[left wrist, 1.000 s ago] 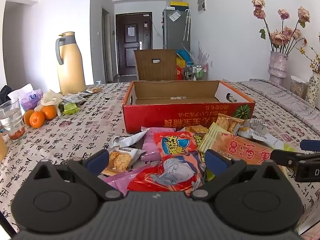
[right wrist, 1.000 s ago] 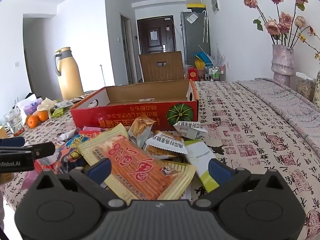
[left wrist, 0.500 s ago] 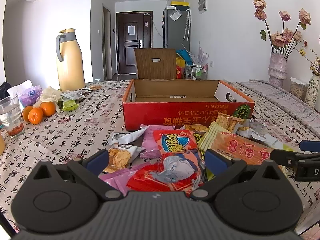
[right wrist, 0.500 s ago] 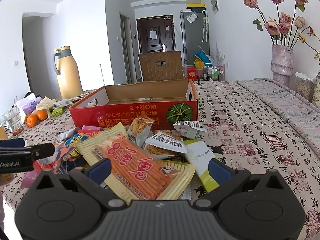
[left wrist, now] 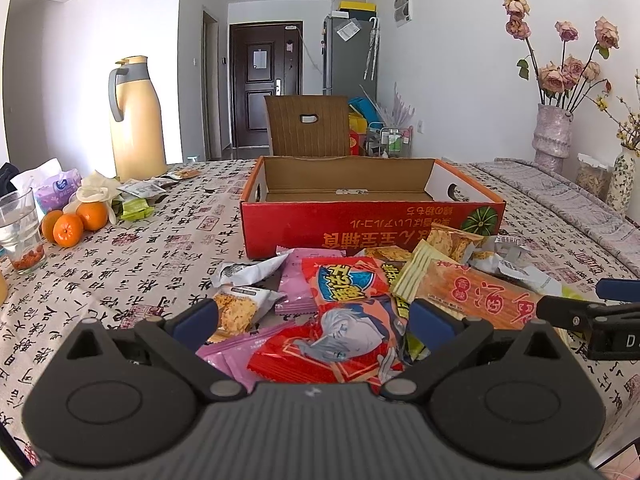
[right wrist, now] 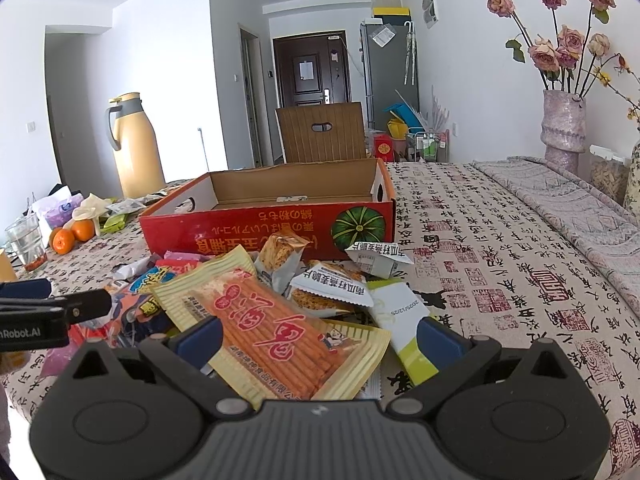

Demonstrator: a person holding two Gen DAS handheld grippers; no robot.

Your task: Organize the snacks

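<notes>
A pile of snack packets lies on the patterned tablecloth in front of an empty red cardboard box (left wrist: 372, 222) (right wrist: 264, 228). My left gripper (left wrist: 314, 322) is open above a red packet with a cartoon figure (left wrist: 340, 344), beside pink packets (left wrist: 296, 292) and a cracker packet (left wrist: 240, 304). My right gripper (right wrist: 318, 340) is open over a large orange stick-snack packet (right wrist: 276, 324), with a white-green packet (right wrist: 404, 320) to its right. Each gripper shows at the edge of the other's view, the right gripper (left wrist: 600, 316) and the left gripper (right wrist: 48, 308).
A yellow thermos jug (left wrist: 136, 120), oranges (left wrist: 76, 222), a glass (left wrist: 20, 232) and wrappers sit at the table's left. A vase of dried roses (right wrist: 562, 128) stands at the far right. A brown chair (left wrist: 306, 126) is behind the box.
Both grippers have crept slightly forward toward the snack pile; the jaws stay open and nothing has been picked up.
</notes>
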